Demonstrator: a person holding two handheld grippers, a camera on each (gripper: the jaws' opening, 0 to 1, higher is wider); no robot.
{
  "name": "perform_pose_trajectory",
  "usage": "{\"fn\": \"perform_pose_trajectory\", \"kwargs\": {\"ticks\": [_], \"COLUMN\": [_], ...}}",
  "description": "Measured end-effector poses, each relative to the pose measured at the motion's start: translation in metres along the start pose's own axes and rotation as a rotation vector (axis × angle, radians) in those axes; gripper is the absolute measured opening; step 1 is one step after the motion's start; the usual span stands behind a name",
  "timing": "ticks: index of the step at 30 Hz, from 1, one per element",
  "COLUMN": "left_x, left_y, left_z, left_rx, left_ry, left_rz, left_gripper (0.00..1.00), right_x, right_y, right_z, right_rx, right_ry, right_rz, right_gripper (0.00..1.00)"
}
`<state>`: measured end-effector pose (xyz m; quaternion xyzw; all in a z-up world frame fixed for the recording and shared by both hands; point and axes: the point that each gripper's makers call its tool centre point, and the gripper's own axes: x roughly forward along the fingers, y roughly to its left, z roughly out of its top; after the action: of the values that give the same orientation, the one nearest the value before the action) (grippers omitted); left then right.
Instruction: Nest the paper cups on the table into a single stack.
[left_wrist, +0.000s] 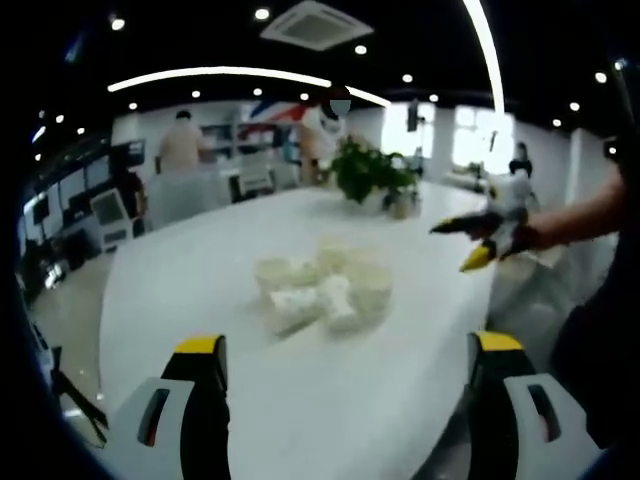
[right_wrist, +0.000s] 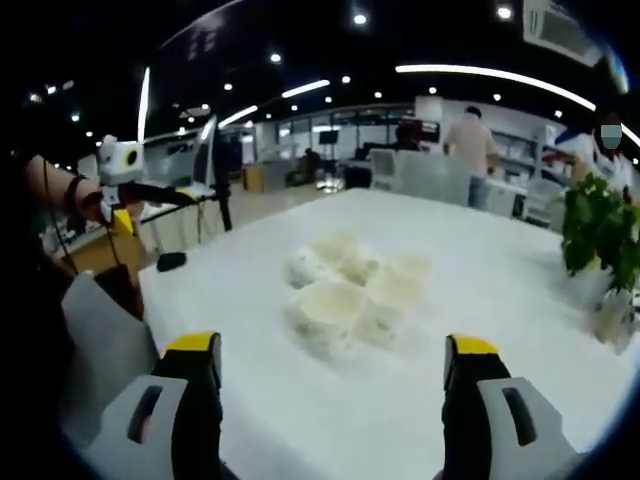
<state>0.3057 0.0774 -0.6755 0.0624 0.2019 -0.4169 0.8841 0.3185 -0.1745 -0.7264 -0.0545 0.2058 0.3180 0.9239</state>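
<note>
Left gripper (left_wrist: 345, 360): jaws wide apart, nothing between them, hovering over the near edge of the white table (left_wrist: 200, 270). Right gripper (right_wrist: 335, 362): same state — jaws spread, empty, above the table (right_wrist: 500, 300). The paper cups (left_wrist: 322, 290) sit in one loose cluster mid-table, ahead of both grippers and well apart from the jaws. Count is soft because the frames are blurred: in the right gripper view roughly five or six cups (right_wrist: 355, 290), most with the open mouth up, one near the left of the group looks tipped on its side. In the left gripper view the same cluster reads as about five, with two near the front lying over; can't tell whether any are already nested. The other gripper shows in each view: the right gripper (left_wrist: 478, 240) comes in from the right of the left gripper view, held in a hand (left_wrist: 535, 236) off the table's far side, yellow tips apart; the left gripper (right_wrist: 150, 192) appears at the left of the right gripper view, its jaw state unclear from that angle. One potted plant (left_wrist: 372, 172) stands on the table beyond the cups (right_wrist: 600, 235). One small dark object (right_wrist: 171, 261) lies near the table's left edge. Two people (left_wrist: 182, 145) stand in the background.
</note>
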Motion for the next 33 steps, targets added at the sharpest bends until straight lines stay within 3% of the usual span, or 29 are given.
{"fn": "perform_pose_trajectory", "kwargs": {"ticks": [7,33], "left_x": [0.004,0.009], "left_y": [0.005,0.017], "left_z": [0.0,-0.01], "left_rx": [-0.006,-0.051], "left_ry": [-0.004,0.001], "left_rz": [0.008,0.04], "left_gripper": [0.99,0.99], "right_x": [0.015,0.066], "right_y": [-0.001,-0.017], "right_z": [-0.003,0.006], "right_rx": [0.001,0.026], "right_ry": [0.025,0.032], "right_rz": [0.032,0.049], "right_gripper": [0.88,0.83]}}
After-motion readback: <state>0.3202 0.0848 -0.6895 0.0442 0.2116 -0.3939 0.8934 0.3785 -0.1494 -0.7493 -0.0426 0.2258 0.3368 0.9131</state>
